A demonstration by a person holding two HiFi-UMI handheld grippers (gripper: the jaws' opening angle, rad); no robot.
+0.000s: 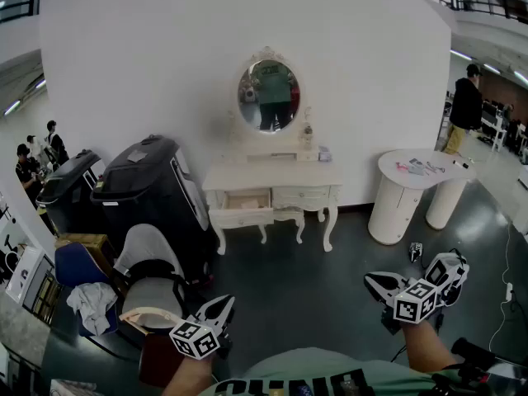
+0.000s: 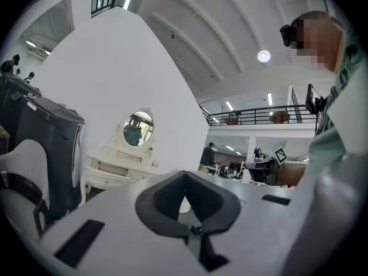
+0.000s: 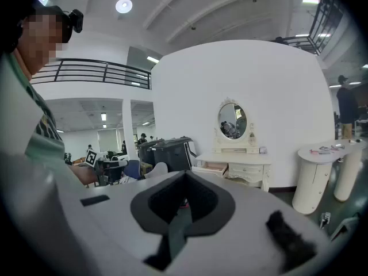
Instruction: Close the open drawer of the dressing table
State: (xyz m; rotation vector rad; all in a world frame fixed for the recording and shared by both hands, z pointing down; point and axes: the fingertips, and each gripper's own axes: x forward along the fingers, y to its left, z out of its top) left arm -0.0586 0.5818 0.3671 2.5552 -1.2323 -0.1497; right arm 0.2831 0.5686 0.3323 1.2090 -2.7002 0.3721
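The cream dressing table (image 1: 307, 177) stands against the white wall under an oval mirror (image 1: 268, 95). Its left drawer (image 1: 242, 209) is pulled out; the right drawer sits flush. Both grippers hang far from it, low in the head view, with dark floor between. The left gripper (image 1: 219, 308) is shut and empty; in its own view the jaws (image 2: 185, 174) meet, with the open drawer (image 2: 112, 168) far off to the left. The right gripper (image 1: 412, 285) also looks shut with nothing held (image 3: 184, 174), and the drawer (image 3: 213, 167) shows just beyond it.
Two large black bins (image 1: 153, 188) (image 1: 70, 188) stand left of the dressing table. A grey chair (image 1: 148, 271) with clutter sits by my left gripper. A white curved counter (image 1: 412, 184) stands to the right. People stand far left (image 1: 29, 167) and far right (image 1: 466, 106).
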